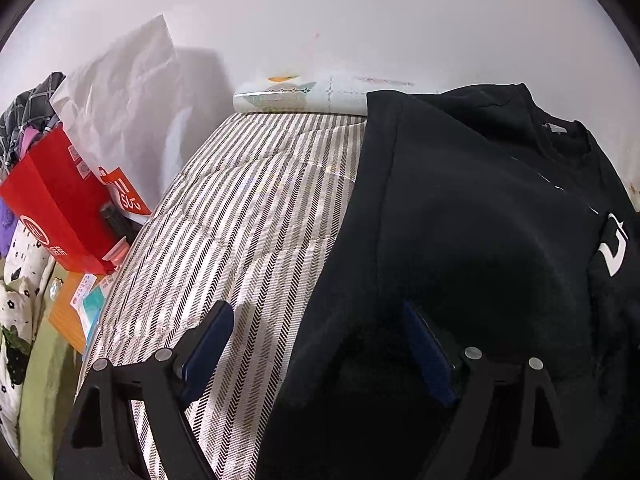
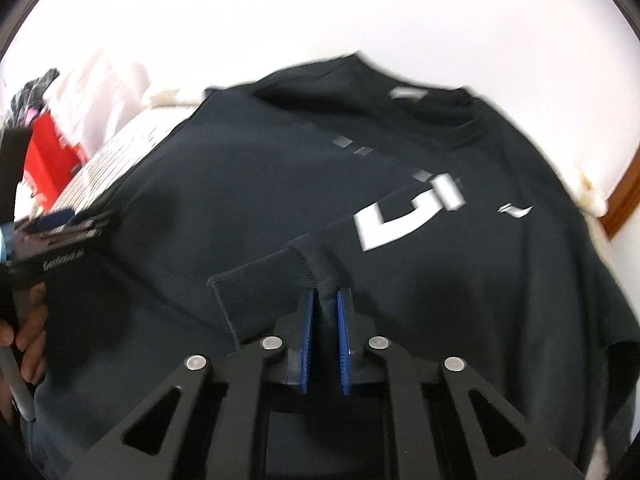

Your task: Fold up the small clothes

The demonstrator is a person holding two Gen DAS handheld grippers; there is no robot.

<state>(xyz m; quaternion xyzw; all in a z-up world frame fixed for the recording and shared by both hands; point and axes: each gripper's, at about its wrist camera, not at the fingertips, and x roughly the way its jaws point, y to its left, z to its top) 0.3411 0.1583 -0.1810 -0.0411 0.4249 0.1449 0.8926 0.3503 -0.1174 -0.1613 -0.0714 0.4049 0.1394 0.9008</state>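
A black sweatshirt (image 1: pixel 460 220) with white lettering lies spread on a striped mattress (image 1: pixel 248 208). My left gripper (image 1: pixel 316 320) is open, its fingers straddling the sweatshirt's left edge, one over the mattress and one over the cloth. In the right wrist view the sweatshirt (image 2: pixel 280 184) fills the frame. My right gripper (image 2: pixel 325 304) is shut on the ribbed sleeve cuff (image 2: pixel 264 284), which it holds over the chest, near the white print (image 2: pixel 400 220). The left gripper (image 2: pixel 60 236) and the hand holding it show at the left.
A red paper bag (image 1: pixel 60 200) and a white plastic bag (image 1: pixel 120 92) stand left of the mattress, with patterned clothes (image 1: pixel 16 280) below them. A white wall runs behind, with a rolled sheet (image 1: pixel 300 98) at its foot. A wooden frame (image 2: pixel 624 200) is at the right.
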